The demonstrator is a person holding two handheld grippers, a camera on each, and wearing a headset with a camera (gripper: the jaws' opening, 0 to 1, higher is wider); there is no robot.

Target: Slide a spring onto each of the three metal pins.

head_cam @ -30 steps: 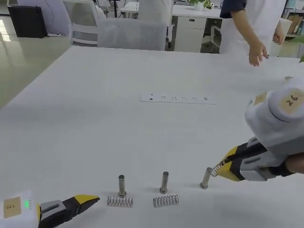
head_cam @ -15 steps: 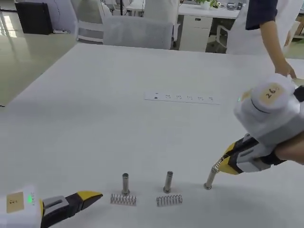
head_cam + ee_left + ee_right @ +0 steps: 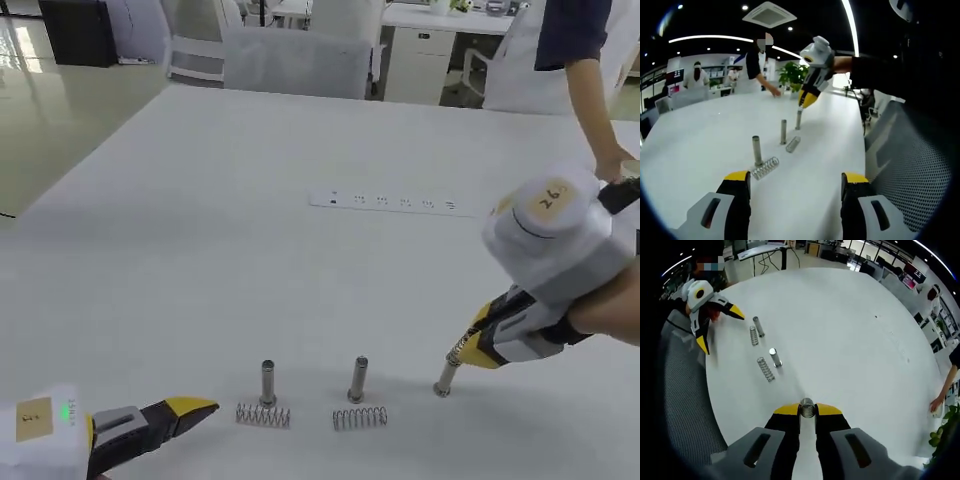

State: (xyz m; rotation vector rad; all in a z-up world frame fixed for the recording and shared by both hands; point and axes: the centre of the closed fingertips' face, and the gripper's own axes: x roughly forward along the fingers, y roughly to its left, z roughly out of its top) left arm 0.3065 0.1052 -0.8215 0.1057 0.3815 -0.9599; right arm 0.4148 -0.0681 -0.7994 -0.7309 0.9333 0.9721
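R claw (image 3: 807, 413): narrow, we see it pinched on held spring (image 3: 806, 408), which sits end-on btw the yellow tips.
Held spring: in head view it slants down-left from R claw's tips, lower end at top of right pin (image 3: 443, 380); we can't tell how far it's on.
Right pin: stands on table (image 3: 200, 220), rightmost of the row.
L claw (image 3: 796, 178): wide, nothing btw tips; low over table's near edge, left of the pins.
Left pin (image 3: 267, 382), mid pin (image 3: 358, 379): upright, bare.
Left spring (image 3: 263, 415): flat on table, just in front of left pin.
Mid spring (image 3: 360, 418): flat, just in front of mid pin.
Power strip (image 3: 392, 203): mid-table, well behind the pins.
Person (image 3: 590, 70): at far side, hand near table's edge.
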